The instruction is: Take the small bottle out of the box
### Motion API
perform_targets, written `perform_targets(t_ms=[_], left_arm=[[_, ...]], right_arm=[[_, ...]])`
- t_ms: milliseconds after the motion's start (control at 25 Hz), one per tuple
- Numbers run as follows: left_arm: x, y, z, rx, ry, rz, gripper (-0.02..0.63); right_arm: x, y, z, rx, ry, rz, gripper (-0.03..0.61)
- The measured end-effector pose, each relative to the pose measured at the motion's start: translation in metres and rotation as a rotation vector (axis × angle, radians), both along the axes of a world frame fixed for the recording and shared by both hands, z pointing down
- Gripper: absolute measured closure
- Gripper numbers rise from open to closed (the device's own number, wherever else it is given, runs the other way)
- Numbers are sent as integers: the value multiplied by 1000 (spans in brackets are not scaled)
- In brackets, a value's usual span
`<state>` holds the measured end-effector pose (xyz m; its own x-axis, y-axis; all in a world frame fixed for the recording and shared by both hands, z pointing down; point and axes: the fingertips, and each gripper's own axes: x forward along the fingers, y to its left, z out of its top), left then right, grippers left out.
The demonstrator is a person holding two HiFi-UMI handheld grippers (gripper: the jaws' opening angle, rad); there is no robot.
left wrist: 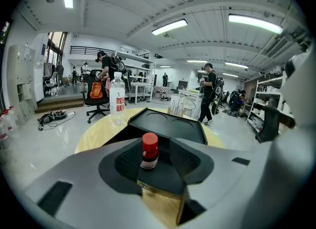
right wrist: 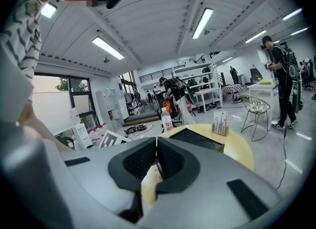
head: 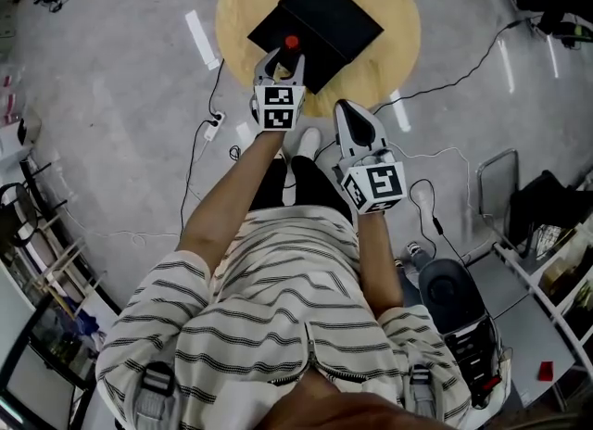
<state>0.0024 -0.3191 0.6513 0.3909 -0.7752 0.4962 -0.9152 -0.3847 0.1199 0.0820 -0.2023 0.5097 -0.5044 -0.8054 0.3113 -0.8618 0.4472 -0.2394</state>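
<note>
- Round table (head: 389, 48) is bearing the black box (head: 320, 20).
- Left gripper (left wrist: 156, 160) is gaping around the small bottle (left wrist: 149, 149), not touching it; right gripper (right wrist: 156, 161) is sitting closed, empty.
- Closing off-centre risks toppling the bottle.

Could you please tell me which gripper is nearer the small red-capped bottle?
Left. The left gripper has the small red-capped bottle standing between its open jaws; the right gripper, shut, sits back nearer the person.

small bottle (left wrist: 149, 150) at box (head: 329, 16) nr corner, box on table (head: 394, 44), water bottle (left wrist: 117, 98) behind
</note>
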Motion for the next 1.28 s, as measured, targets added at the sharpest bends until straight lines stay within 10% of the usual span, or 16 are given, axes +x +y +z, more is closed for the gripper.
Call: perform_targets(t_ms=[1280], left_arm=[[-3, -48, 34, -33, -16, -38, 463]], right_arm=[[20, -16, 15, -40, 19, 24, 568]])
